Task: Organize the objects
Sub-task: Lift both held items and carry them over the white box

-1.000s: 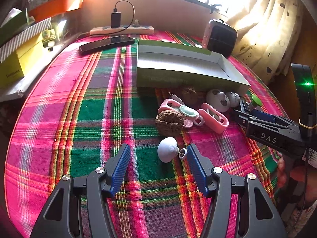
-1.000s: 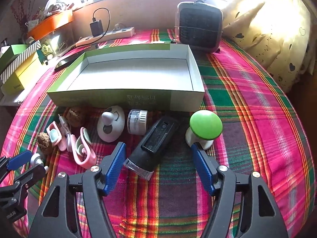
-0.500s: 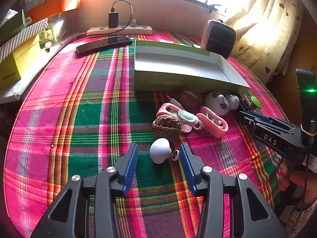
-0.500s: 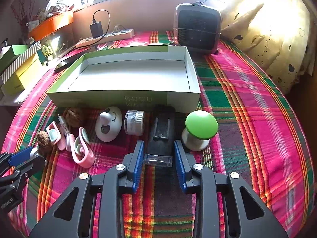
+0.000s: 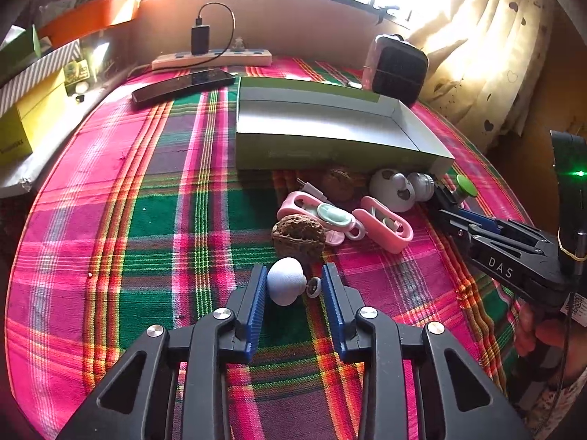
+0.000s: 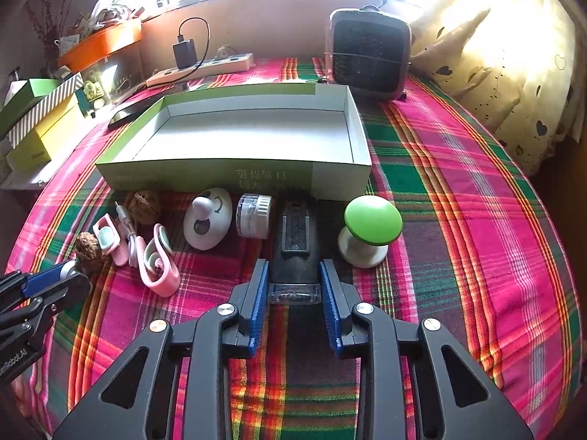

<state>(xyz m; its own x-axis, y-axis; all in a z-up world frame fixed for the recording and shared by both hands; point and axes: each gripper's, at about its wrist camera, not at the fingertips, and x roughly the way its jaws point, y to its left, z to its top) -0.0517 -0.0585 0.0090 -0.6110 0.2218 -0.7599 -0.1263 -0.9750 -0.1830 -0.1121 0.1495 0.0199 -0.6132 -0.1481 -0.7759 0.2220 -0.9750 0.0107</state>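
1. Both grippers have narrowed within the past second. The left gripper (image 5: 292,286) is closing around a pale blue mushroom-shaped knob (image 5: 285,281) with a small ring (image 5: 314,287). Its left pad touches the knob. The right pad looks just shy of the ring.
2. The right gripper (image 6: 292,286), wide a second ago, now clamps a black oblong device (image 6: 295,245) by its near, clear-capped end.
3. Judgement: both picks are nearly secured, so lifting into the empty green-sided box (image 6: 205,173) at mid-table likely follows.
4. Both held things lie on the plaid tablecloth (image 6: 458,198), toward its near edge, in front of the box.
5. Obstacles: a walnut (image 5: 298,236) sits touching or just behind the knob. A green-capped knob (image 6: 370,229) and a small jar (image 6: 254,215) flank the device.
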